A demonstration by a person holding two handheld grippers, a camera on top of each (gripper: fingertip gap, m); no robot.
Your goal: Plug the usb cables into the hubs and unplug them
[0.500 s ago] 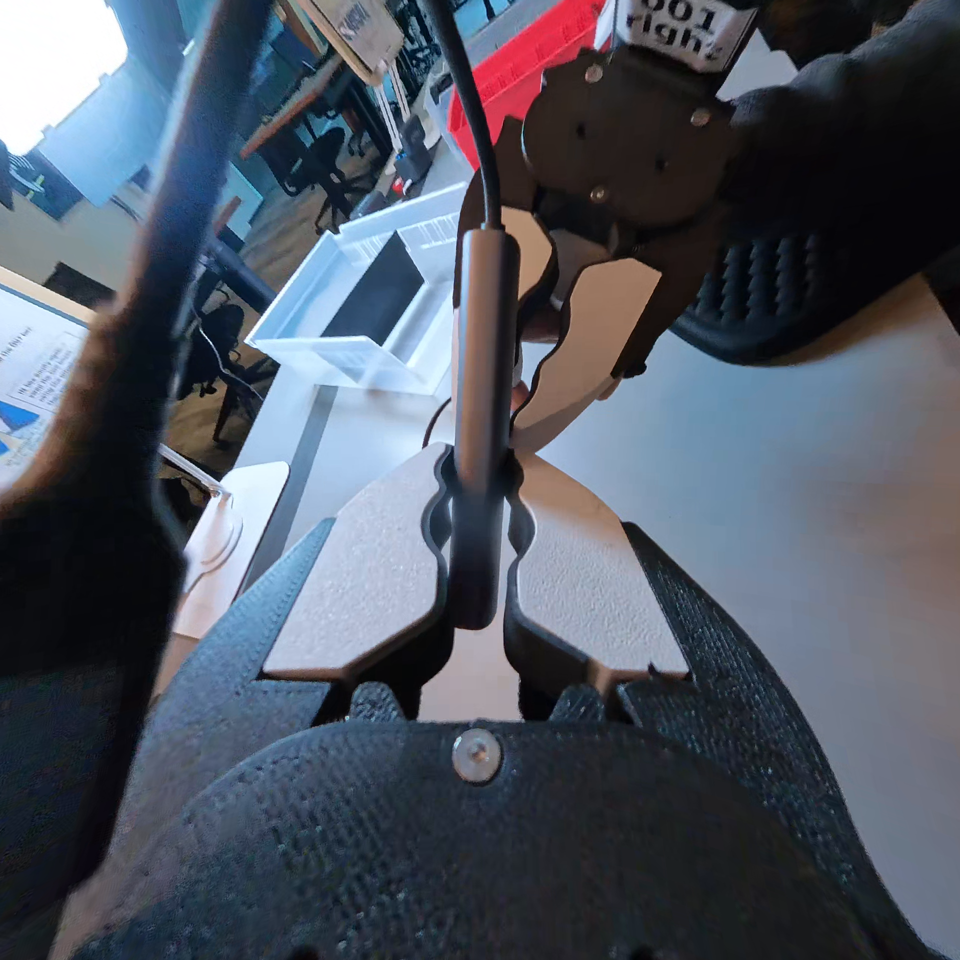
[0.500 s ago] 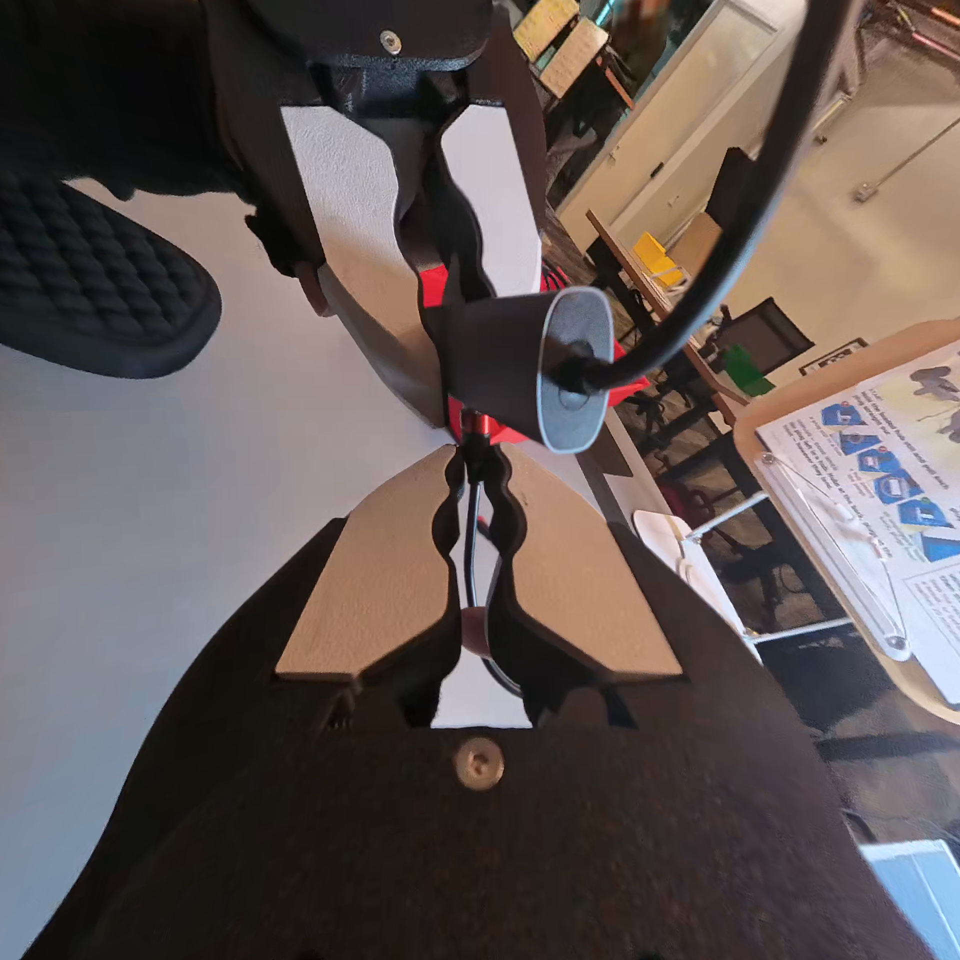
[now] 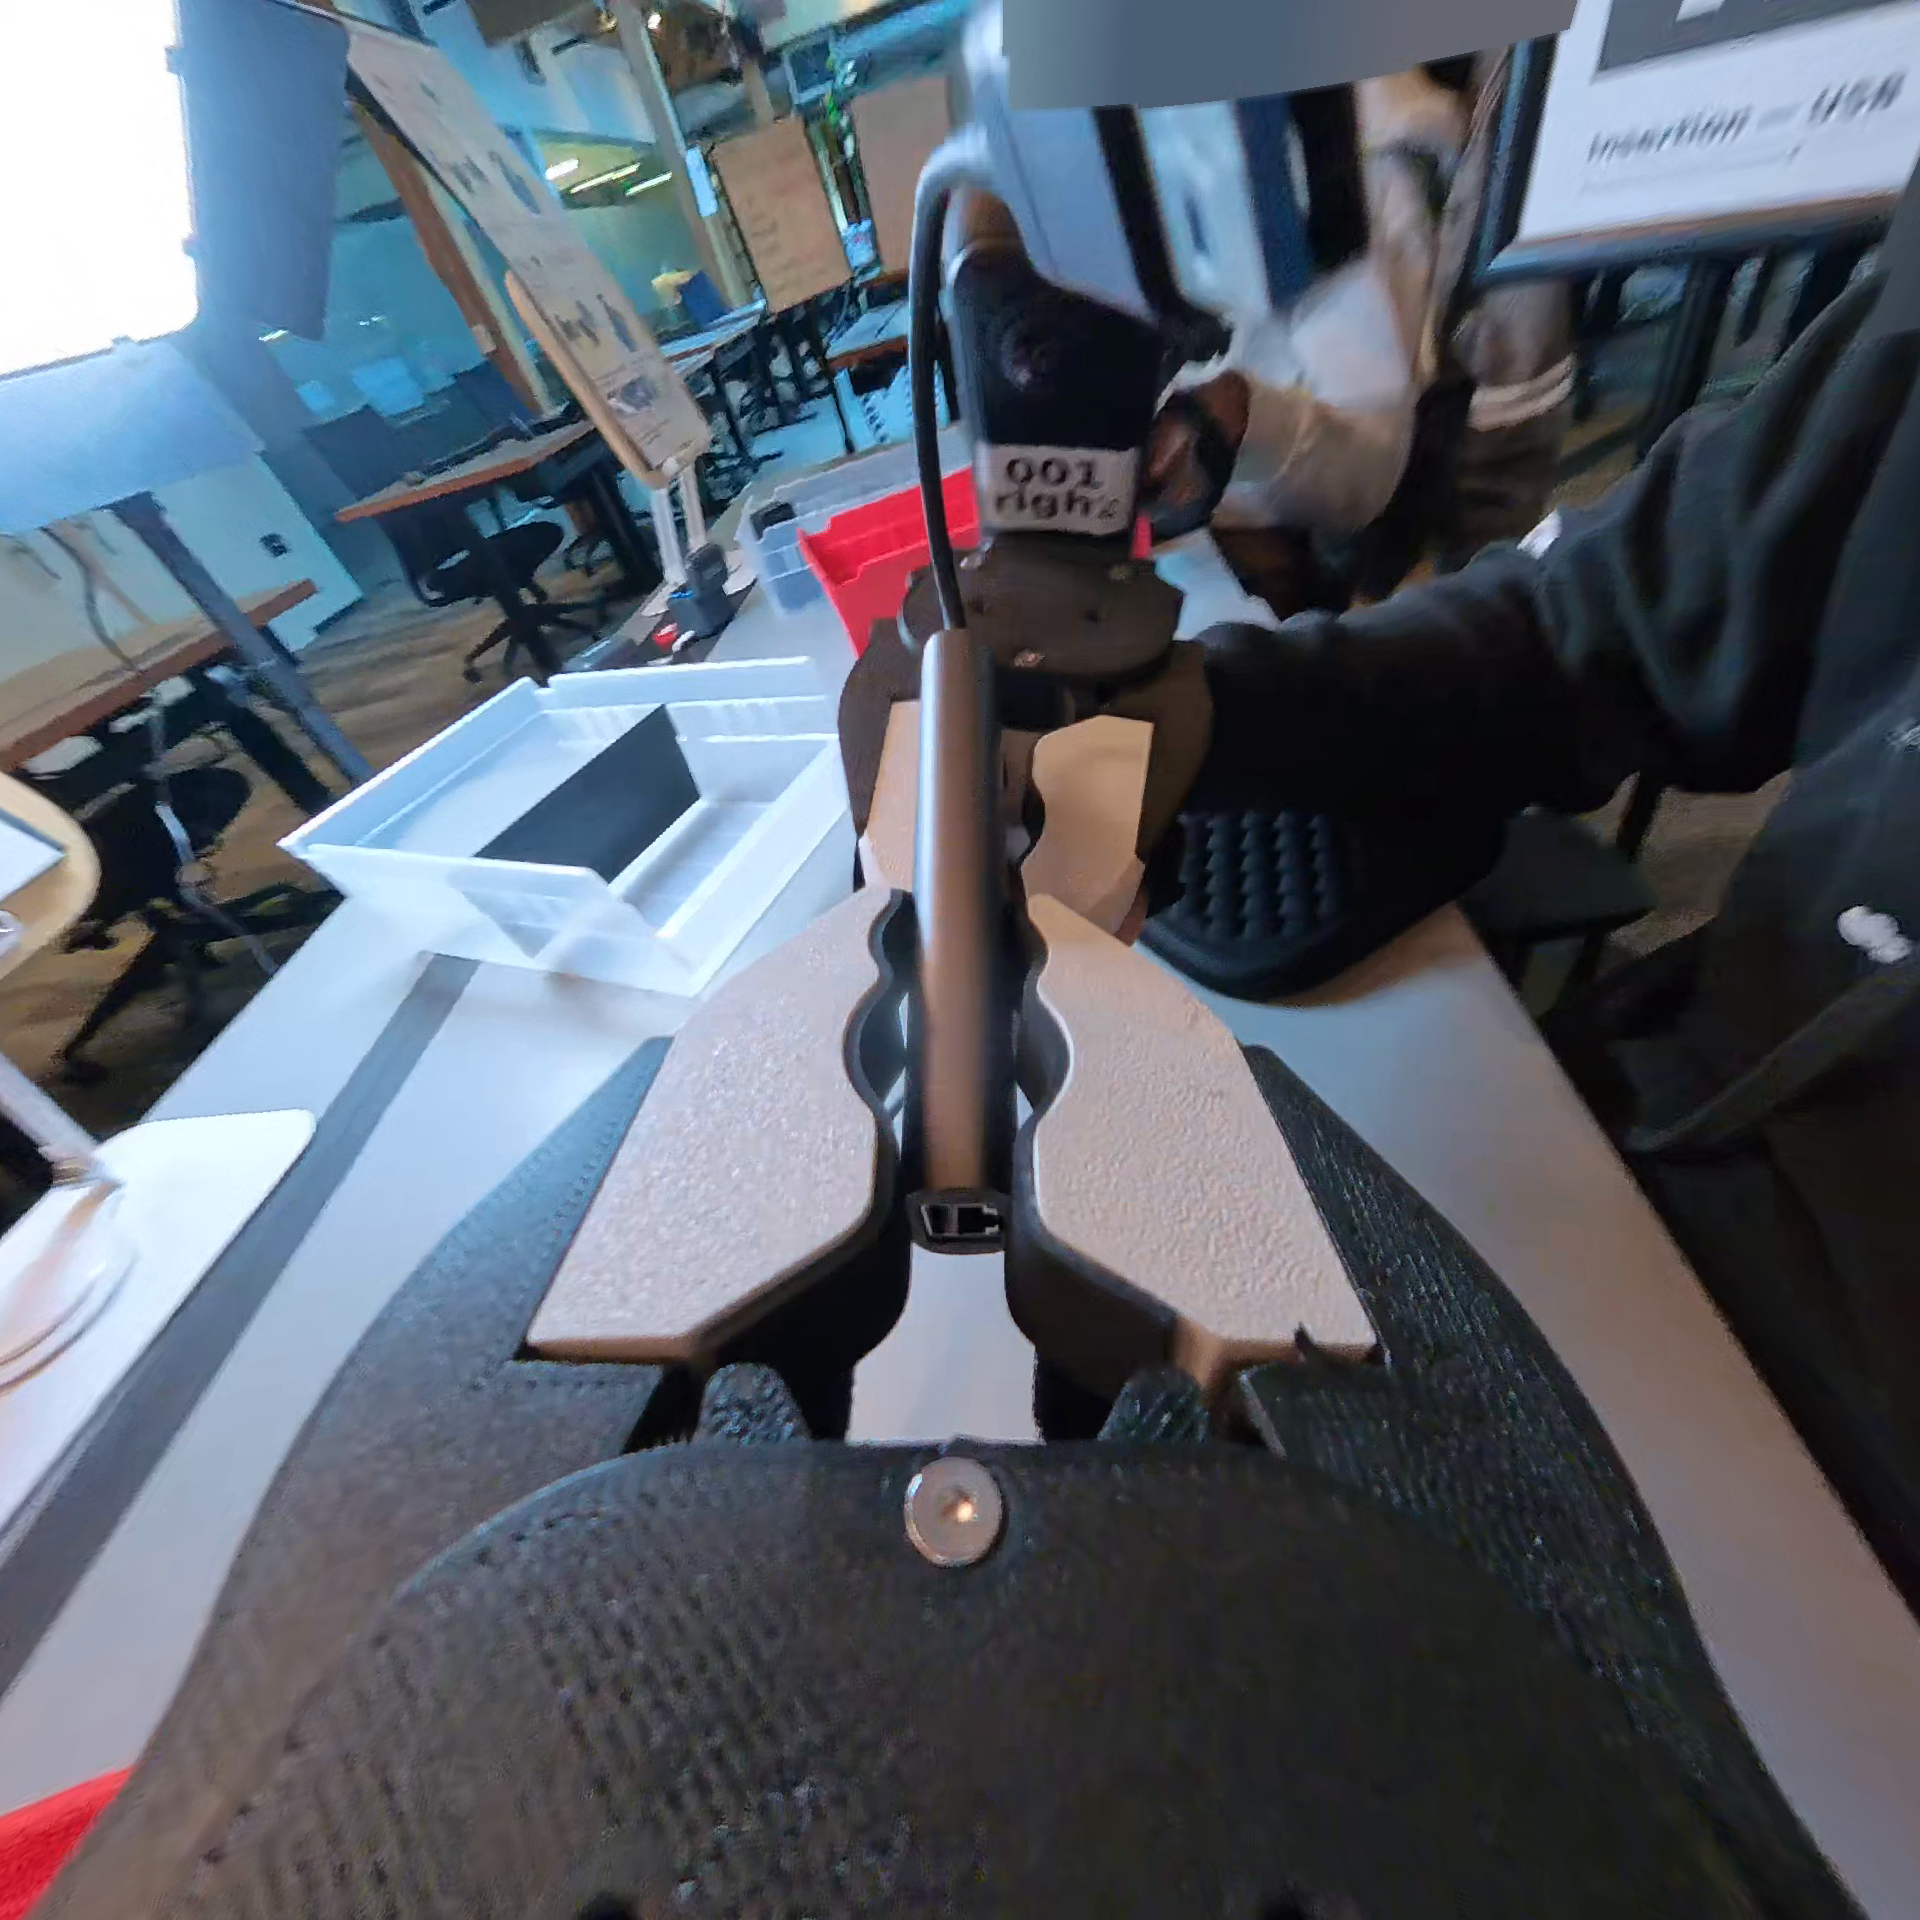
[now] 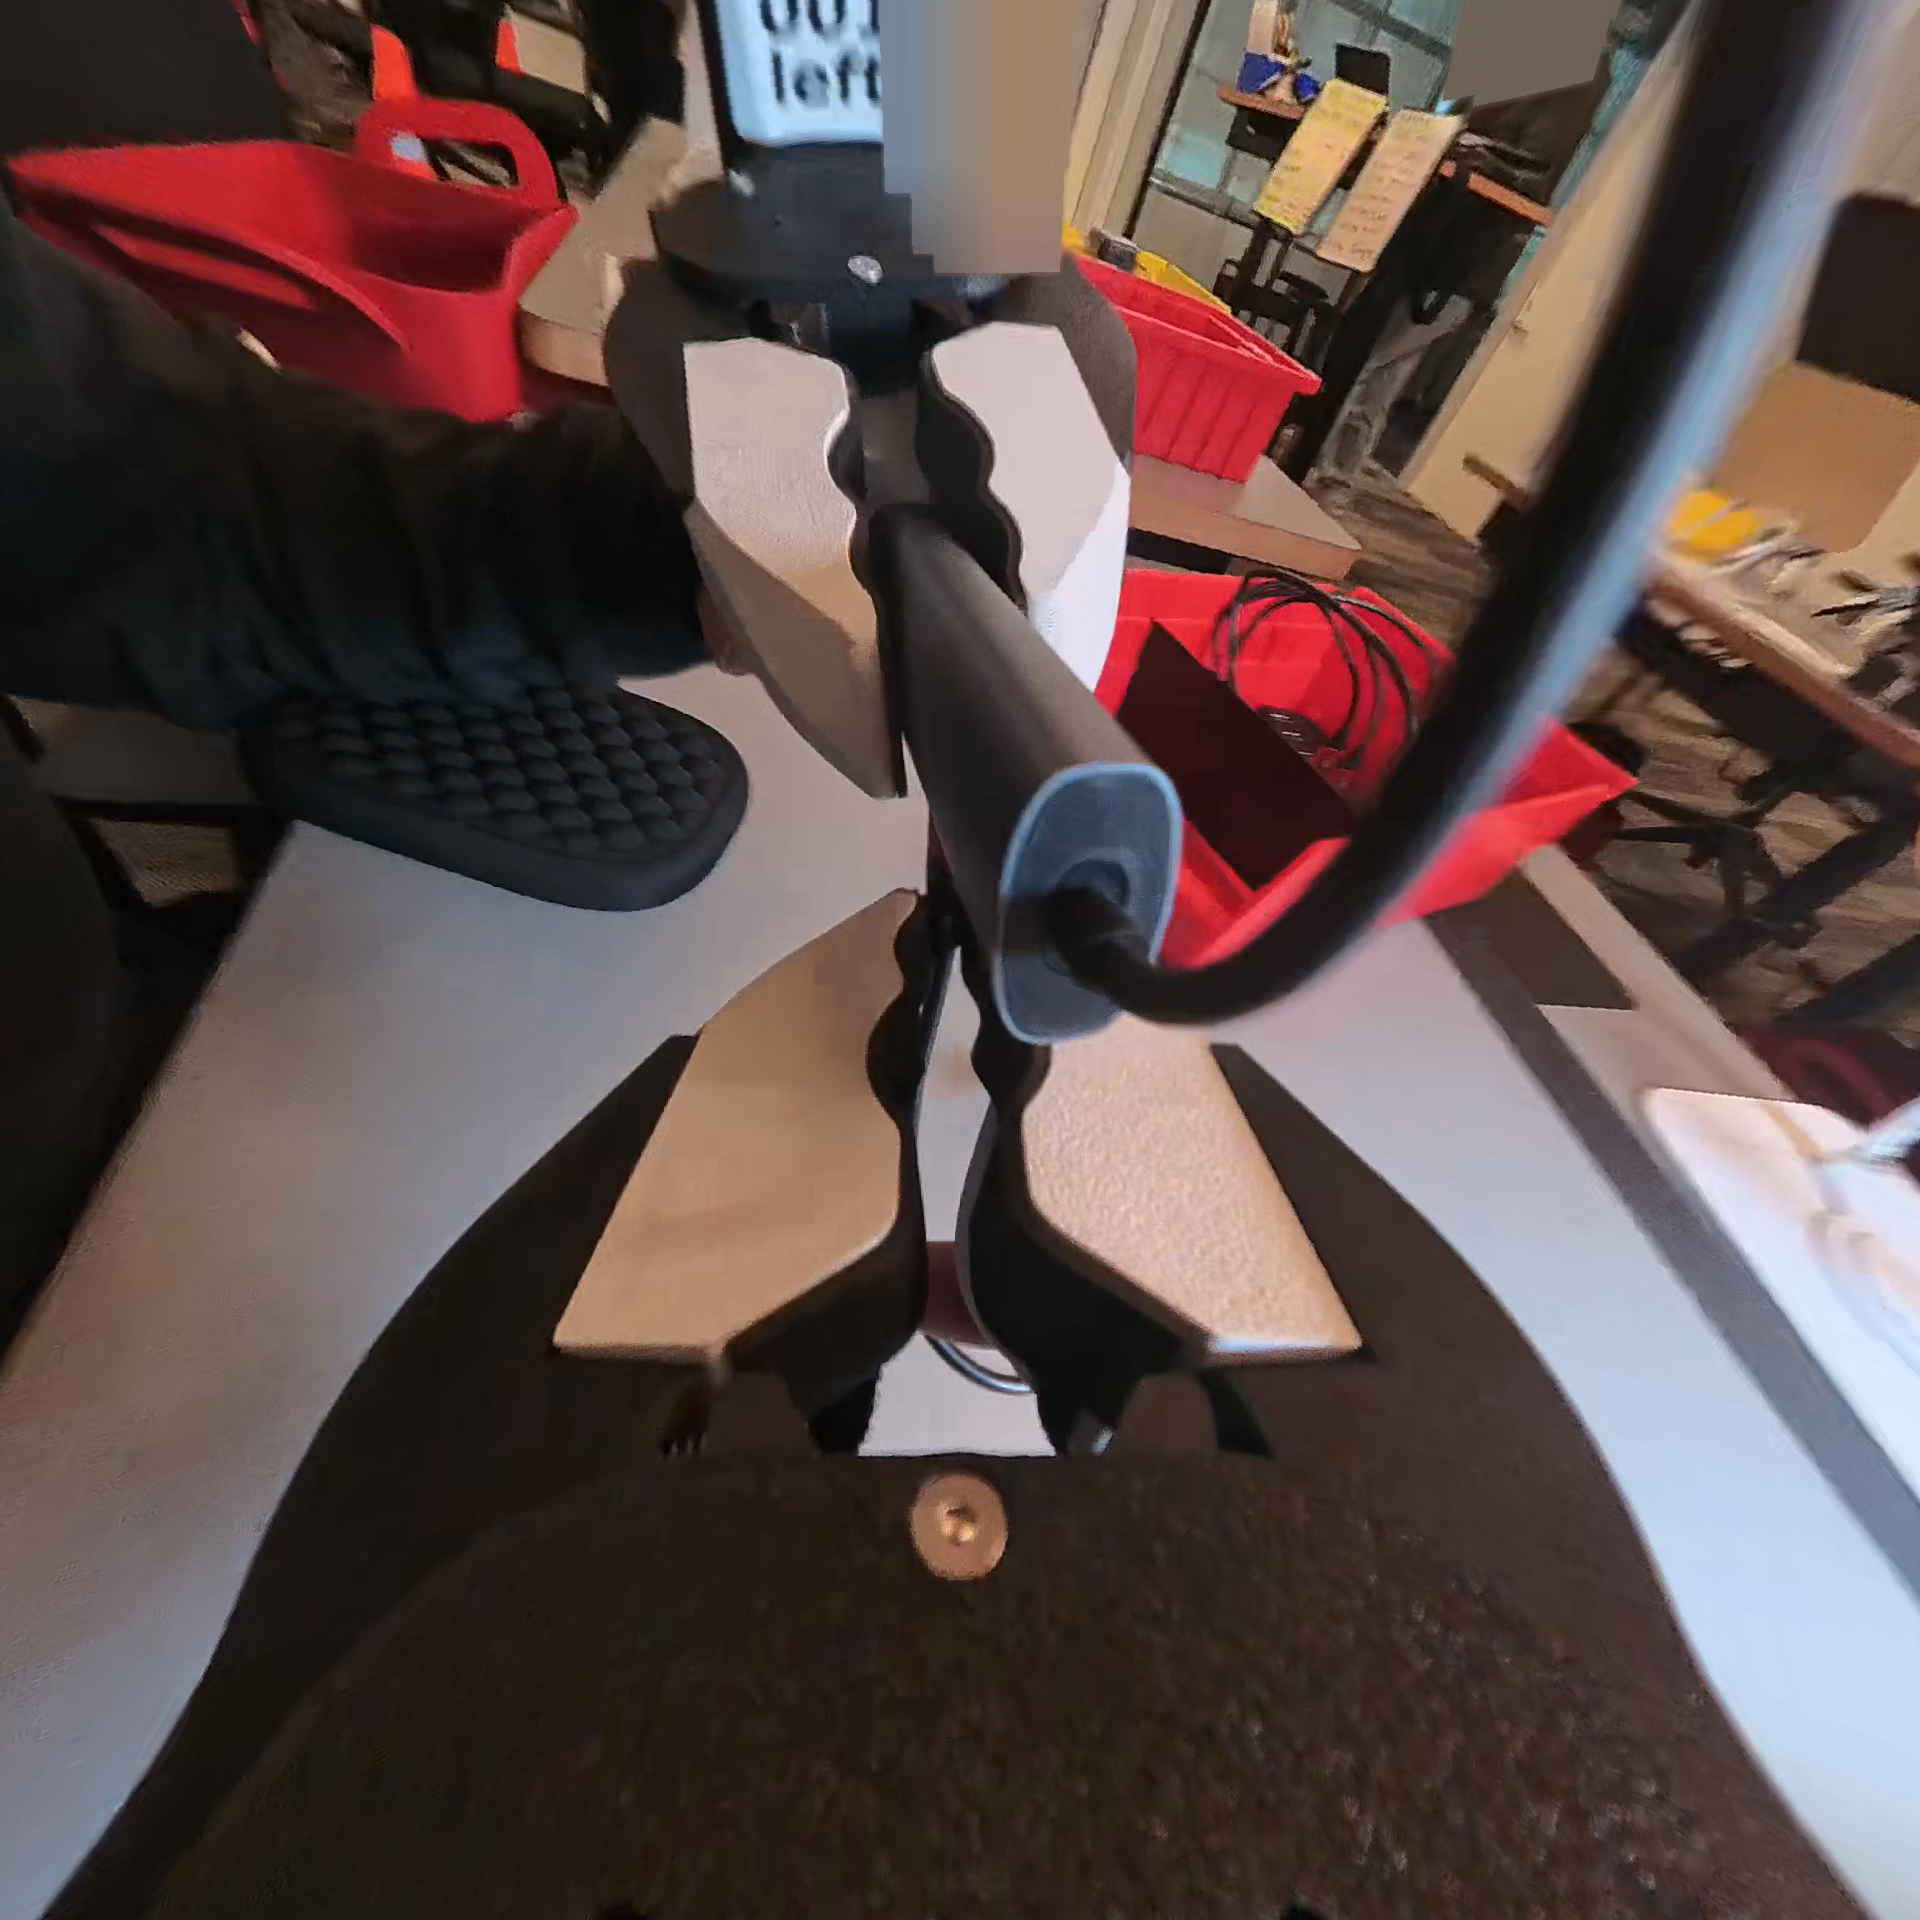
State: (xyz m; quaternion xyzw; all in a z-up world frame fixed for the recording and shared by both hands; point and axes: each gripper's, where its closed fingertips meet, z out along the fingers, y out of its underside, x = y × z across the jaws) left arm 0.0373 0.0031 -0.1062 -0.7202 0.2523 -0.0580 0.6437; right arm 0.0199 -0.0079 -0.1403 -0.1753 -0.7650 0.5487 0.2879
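Now both tools raised off tabletop [image 3: 1558, 1195] versus half a second ago. My left tool [image 3: 961, 935] clamped on grey hub [image 3: 956, 935], open port facing camera. My right tool [image 4: 940, 935] closed on thin usb cable [image 4: 940, 997]; plug hidden, so insertion unconfirmed. Hub's own lead [image 4: 1558, 582] arcs overhead. Judgement: alignment step under way, mating pending.

I'm looking along each gripper's jaws from close above the bench [image 3: 1455, 1091], the two wrist cameras facing each other, both sharing the grey hub [image 3: 956, 914] [image 4: 997, 665] held between them and the bench beneath.
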